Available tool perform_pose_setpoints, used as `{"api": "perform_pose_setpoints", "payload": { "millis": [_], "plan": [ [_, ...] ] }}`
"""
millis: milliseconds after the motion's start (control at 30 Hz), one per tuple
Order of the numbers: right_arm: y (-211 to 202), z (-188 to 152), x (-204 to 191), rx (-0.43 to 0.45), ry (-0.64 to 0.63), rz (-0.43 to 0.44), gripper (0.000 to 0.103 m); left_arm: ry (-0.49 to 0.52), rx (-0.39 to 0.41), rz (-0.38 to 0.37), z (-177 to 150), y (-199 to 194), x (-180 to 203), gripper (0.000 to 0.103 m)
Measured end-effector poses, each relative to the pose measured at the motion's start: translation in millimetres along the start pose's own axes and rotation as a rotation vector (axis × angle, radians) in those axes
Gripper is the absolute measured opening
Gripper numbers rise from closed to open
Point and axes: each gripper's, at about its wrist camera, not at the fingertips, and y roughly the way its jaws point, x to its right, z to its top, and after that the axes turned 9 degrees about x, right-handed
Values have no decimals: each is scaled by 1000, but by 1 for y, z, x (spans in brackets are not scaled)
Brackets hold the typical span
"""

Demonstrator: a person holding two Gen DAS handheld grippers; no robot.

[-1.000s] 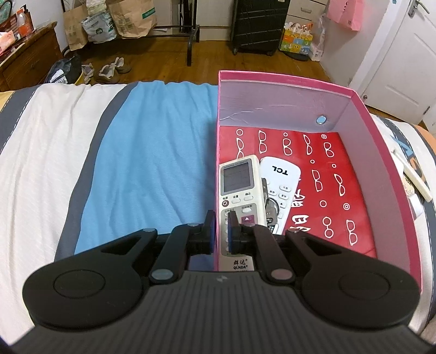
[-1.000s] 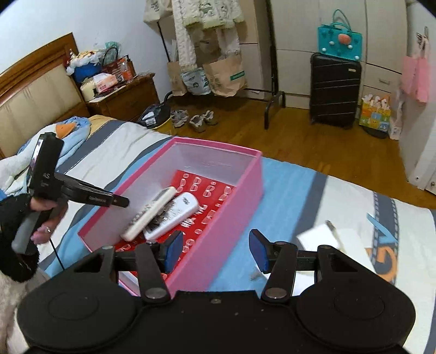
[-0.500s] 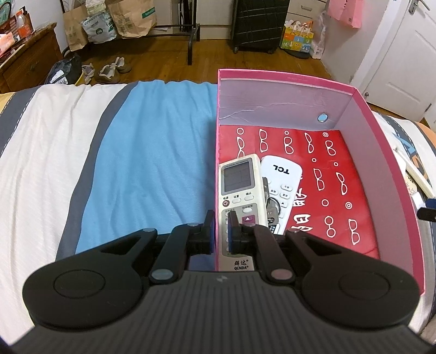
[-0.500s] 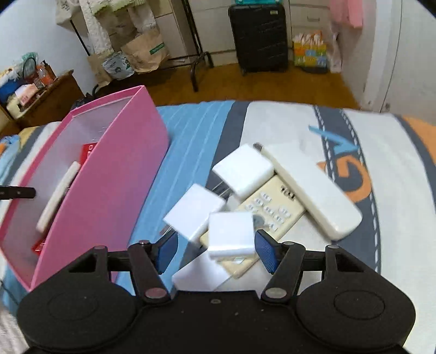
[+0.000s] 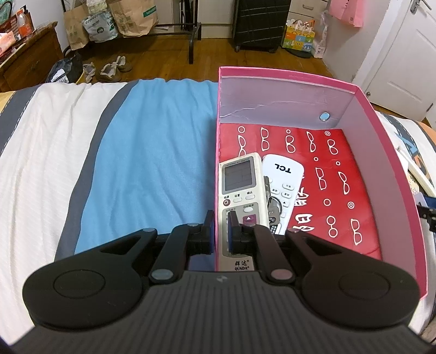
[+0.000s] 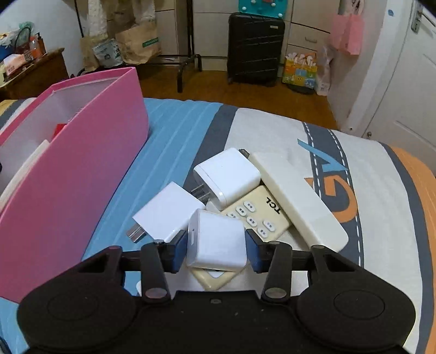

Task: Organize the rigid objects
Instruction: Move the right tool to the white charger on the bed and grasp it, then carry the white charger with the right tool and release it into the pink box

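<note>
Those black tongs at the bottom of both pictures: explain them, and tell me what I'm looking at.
A person holds one such tool in each hand, and a camera on each looks along its fingers. The left view shows the left tongs clamped shut on the side wall of a pink box on the bed. Two remote controls and keys lie inside. The right view shows the right tongs, which have just been closing, around a white charger atop a pile of other chargers and remotes. Their pads seem to touch it.

floor: wood [image 5: 163, 51] | black suitcase [image 6: 254, 49] | white door [image 5: 403, 60] | paper bags [image 5: 136, 16]
</note>
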Motion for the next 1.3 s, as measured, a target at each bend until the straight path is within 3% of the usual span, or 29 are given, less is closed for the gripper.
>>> {"api": "perform_pose_setpoints", "payload": {
  "millis": [200, 333, 433, 567, 800, 967, 1067, 1200, 1300],
  "plan": [
    [-27, 0, -7, 62, 4, 11, 50, -2, 0, 2, -1, -1, 1, 6],
    [-62, 10, -21, 153, 14, 78, 50, 3, 1, 3, 0, -1, 0, 6],
    [-93, 18, -46, 206, 1, 196, 50, -9, -2, -2, 0, 0, -1, 6],
    [-119, 30, -95, 184, -28, 434, 50, -3, 4, -2, -1, 0, 0, 6],
    [-79, 36, -166, 61, -118, 558, 50, 3, 15, 3, -2, -2, 1, 6],
    [-31, 35, -191, -54, -143, 491, 50, 6, 20, -4, -2, -4, 0, 6],
    [-11, 31, -195, -108, -150, 410, 51, 32, 13, 1, -1, -4, 2, 6],
    [8, 34, -175, -148, 4, 484, 51, 54, 2, 2, -1, -4, 4, 6],
    [-4, 41, -156, -112, 53, 538, 52, 77, 2, 5, -1, -6, 6, 6]
  ]
}}
